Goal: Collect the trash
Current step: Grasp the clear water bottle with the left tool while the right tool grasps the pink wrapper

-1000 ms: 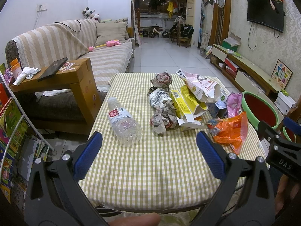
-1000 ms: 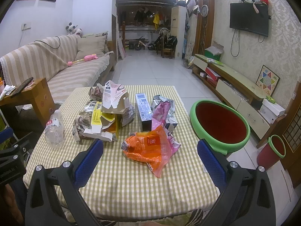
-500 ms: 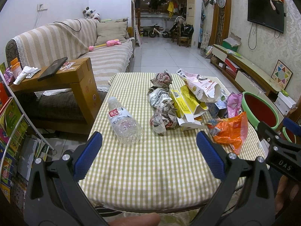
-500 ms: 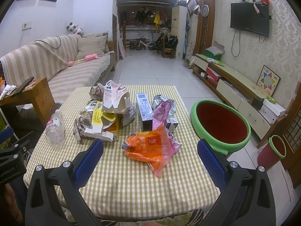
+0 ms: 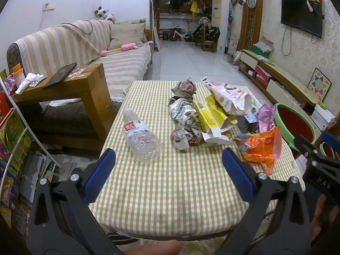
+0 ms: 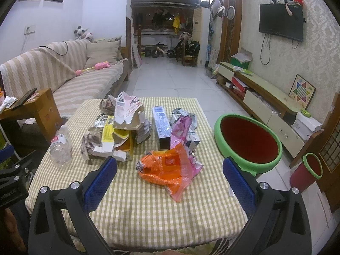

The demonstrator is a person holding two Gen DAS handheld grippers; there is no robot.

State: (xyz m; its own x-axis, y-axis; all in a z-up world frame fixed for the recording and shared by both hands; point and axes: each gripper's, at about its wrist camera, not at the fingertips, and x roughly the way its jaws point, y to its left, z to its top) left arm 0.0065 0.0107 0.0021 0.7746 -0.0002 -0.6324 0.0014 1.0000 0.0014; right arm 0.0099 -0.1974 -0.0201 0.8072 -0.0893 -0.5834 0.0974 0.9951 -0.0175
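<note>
Trash lies on a green-checked table [image 5: 170,191]: a clear plastic bottle [image 5: 141,136], crumpled newspaper balls [image 5: 184,131], a yellow carton [image 5: 212,116], a torn pink-white bag [image 5: 229,97] and an orange wrapper [image 5: 261,148]. In the right wrist view the orange wrapper [image 6: 167,167], a dark box [image 6: 161,127] and a pink wrapper [image 6: 180,127] lie ahead. A green bin with red inside [image 6: 248,142] stands right of the table. My left gripper [image 5: 167,170] is open and empty over the near table edge. My right gripper [image 6: 170,174] is open and empty just short of the orange wrapper.
A striped sofa [image 5: 85,46] and a wooden side table [image 5: 63,89] stand to the left. A low TV cabinet [image 6: 265,93] runs along the right wall. A small green-rimmed red bin [image 6: 308,170] stands on the floor at right.
</note>
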